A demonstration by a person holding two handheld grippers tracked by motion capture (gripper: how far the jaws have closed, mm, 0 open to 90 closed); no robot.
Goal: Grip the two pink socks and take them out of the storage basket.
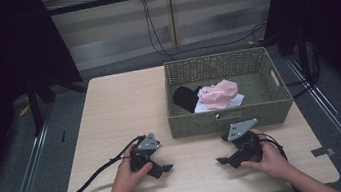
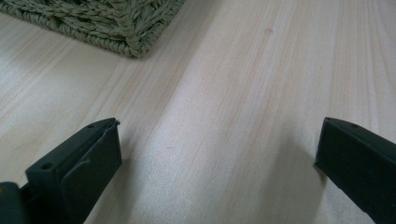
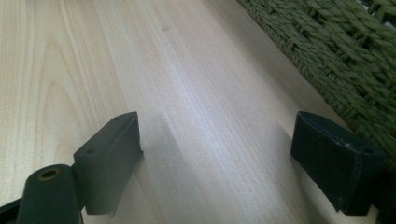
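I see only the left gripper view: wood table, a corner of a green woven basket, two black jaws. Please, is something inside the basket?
Observer: Yes. In the high view the basket holds a pink cloth, with a black cloth to its left and something white under the pink one.
Operator: Where is the other tool?
Observer: The right tool rests on the table in front of the basket, held by the right hand.
Operator: Is it open?
Observer: Yes. In the right gripper view its jaws stand wide apart, with bare wood between them.
Operator: And my tool, from above?
Observer: The left tool lies low on the table, pointing toward the right one.
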